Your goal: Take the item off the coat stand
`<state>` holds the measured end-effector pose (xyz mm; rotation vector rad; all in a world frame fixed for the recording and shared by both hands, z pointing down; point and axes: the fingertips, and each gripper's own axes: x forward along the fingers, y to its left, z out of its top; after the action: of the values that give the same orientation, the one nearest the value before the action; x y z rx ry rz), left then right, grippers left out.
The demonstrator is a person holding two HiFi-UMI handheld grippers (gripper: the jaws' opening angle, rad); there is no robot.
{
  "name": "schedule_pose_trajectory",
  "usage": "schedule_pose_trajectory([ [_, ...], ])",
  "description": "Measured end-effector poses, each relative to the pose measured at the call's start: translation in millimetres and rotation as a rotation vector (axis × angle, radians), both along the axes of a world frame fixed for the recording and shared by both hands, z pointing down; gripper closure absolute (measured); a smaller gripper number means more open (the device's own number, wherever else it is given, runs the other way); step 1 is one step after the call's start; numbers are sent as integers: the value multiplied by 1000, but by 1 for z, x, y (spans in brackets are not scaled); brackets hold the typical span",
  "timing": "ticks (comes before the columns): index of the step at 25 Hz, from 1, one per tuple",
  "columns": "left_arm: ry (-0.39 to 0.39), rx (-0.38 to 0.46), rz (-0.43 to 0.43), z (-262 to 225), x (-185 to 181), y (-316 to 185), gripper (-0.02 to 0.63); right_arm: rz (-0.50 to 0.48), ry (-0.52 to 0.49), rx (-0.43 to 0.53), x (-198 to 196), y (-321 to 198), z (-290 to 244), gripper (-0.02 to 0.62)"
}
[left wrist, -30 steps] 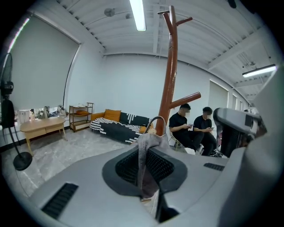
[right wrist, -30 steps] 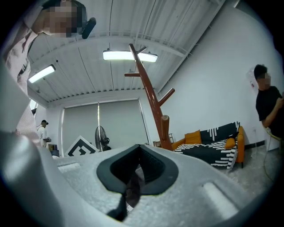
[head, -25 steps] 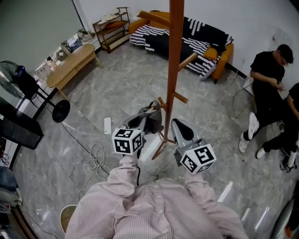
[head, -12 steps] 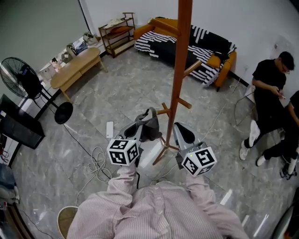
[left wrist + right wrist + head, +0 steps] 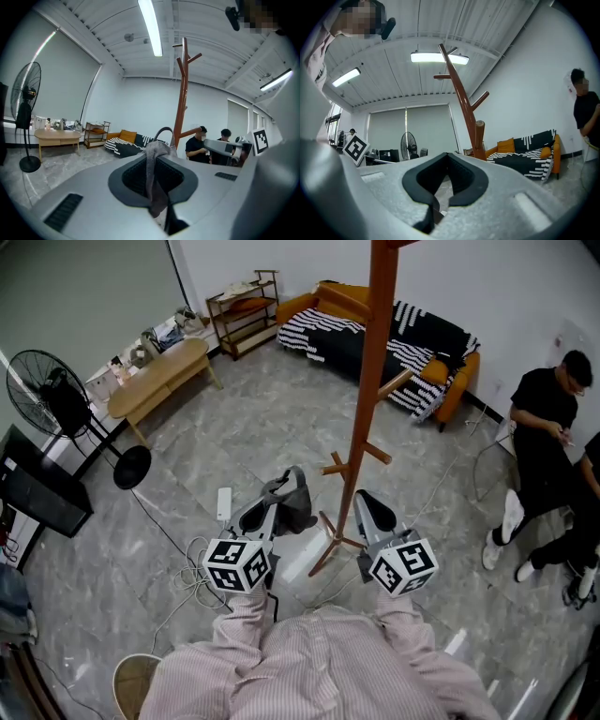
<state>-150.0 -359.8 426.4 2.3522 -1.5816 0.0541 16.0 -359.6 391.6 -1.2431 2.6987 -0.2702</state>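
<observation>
The brown wooden coat stand (image 5: 372, 399) rises from the marble floor in front of me, its pegs bare in the head view. My left gripper (image 5: 289, 491) is shut on a grey cloth item (image 5: 298, 507), held just left of the stand's lower peg (image 5: 337, 466) and apart from it. In the left gripper view the cloth (image 5: 156, 180) hangs pinched between the jaws, a thin loop (image 5: 163, 131) arching above, the stand (image 5: 180, 101) behind. My right gripper (image 5: 364, 499) hovers right of the pole base, shut and holding nothing. The right gripper view shows the stand (image 5: 461, 105) leaning beyond its jaws.
A striped sofa (image 5: 403, 338), a wooden table (image 5: 159, 379) and a shelf (image 5: 246, 307) stand at the back. A floor fan (image 5: 52, 399) is on the left. Two people (image 5: 544, 437) sit at the right. Cables and a power strip (image 5: 223, 504) lie on the floor.
My left gripper has drawn the grey item back and to the left, away from the lower peg it hung beside. The right gripper has stayed put.
</observation>
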Motion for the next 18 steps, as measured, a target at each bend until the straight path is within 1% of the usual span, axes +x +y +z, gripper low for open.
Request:
schedule_pose_trajectory([
  [9, -5, 60, -32, -14, -8, 16, 577, 4, -6, -17, 5, -4, 6, 591],
  [18, -13, 99, -34, -18, -9, 29, 577, 17, -13, -23, 11, -4, 12, 591],
])
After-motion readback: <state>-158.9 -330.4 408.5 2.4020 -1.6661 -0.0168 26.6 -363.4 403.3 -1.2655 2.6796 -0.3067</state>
